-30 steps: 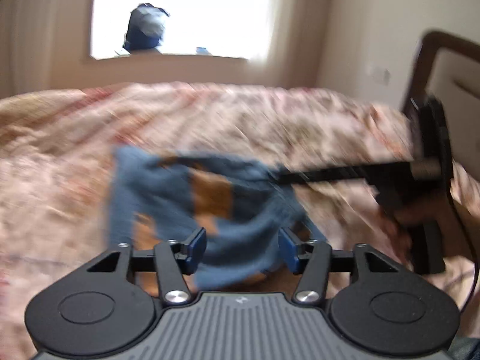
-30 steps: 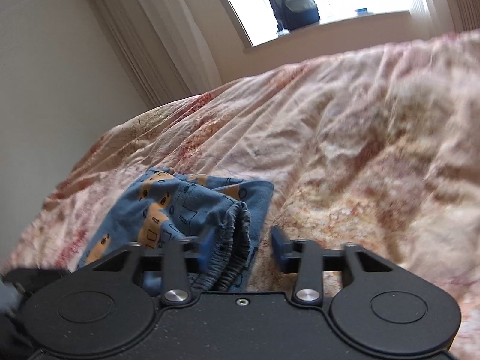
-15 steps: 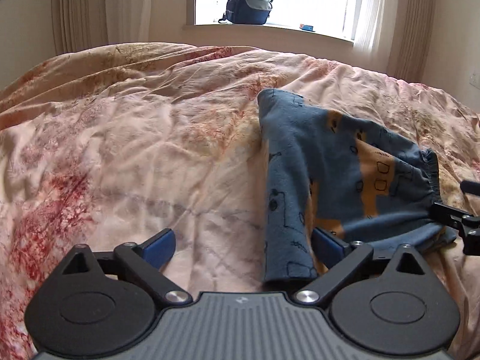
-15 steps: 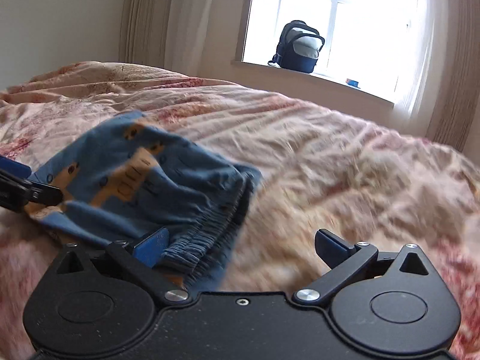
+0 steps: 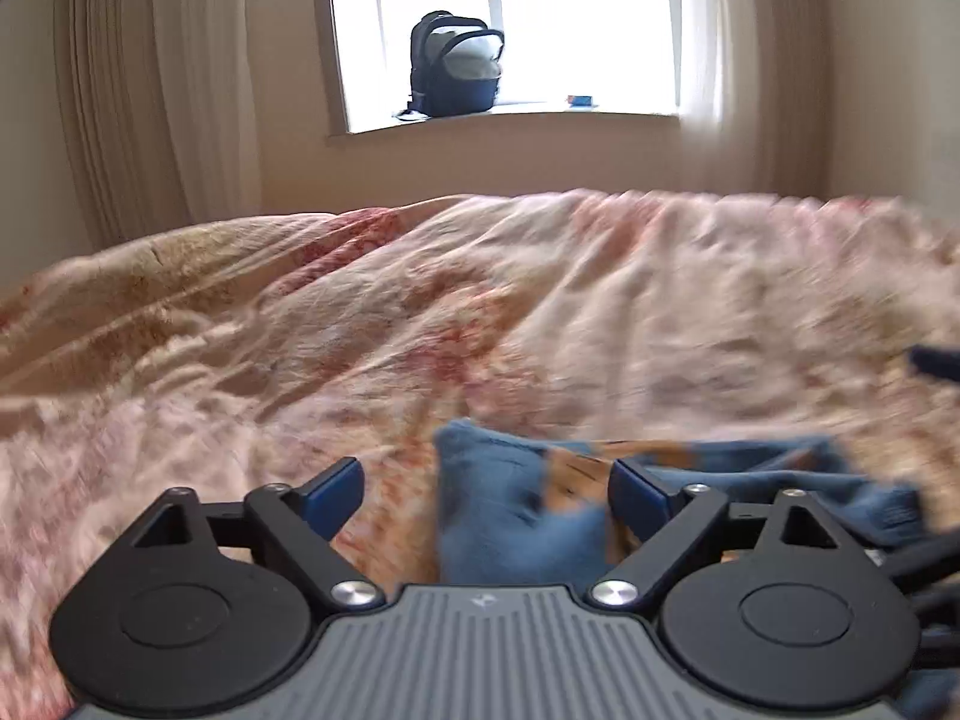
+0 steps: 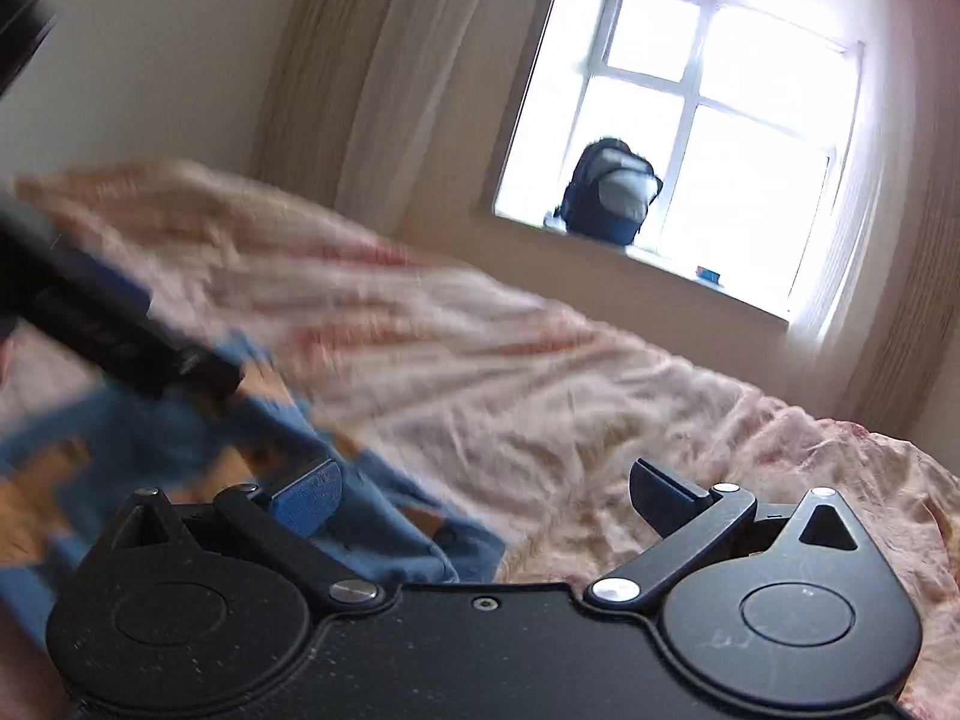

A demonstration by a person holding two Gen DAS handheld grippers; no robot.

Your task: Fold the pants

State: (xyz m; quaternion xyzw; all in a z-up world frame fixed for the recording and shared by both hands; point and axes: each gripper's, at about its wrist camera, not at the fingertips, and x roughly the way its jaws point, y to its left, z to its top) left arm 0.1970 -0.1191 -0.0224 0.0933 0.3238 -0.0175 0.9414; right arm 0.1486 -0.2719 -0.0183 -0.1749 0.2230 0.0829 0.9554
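The blue pants [image 5: 516,498] with orange prints lie folded in a small bundle on the floral bedspread [image 5: 420,312]. In the left wrist view they sit low, between and right of my left gripper [image 5: 486,486], which is open and empty just above them. In the right wrist view the pants [image 6: 150,450] lie at the lower left, blurred by motion. My right gripper [image 6: 486,492] is open and empty, its left finger over the pants' edge. The other gripper's dark body [image 6: 102,324] crosses the left of that view.
The bedspread [image 6: 600,396] spreads wide in both views. A dark backpack [image 5: 456,66] stands on the window sill beyond the bed, with curtains [image 5: 138,90] on both sides of the window. It also shows in the right wrist view [image 6: 612,192].
Both grippers let go of the pants, opened wide and tilted up and back, so the window fills more of each view. The pants stayed on the bed.
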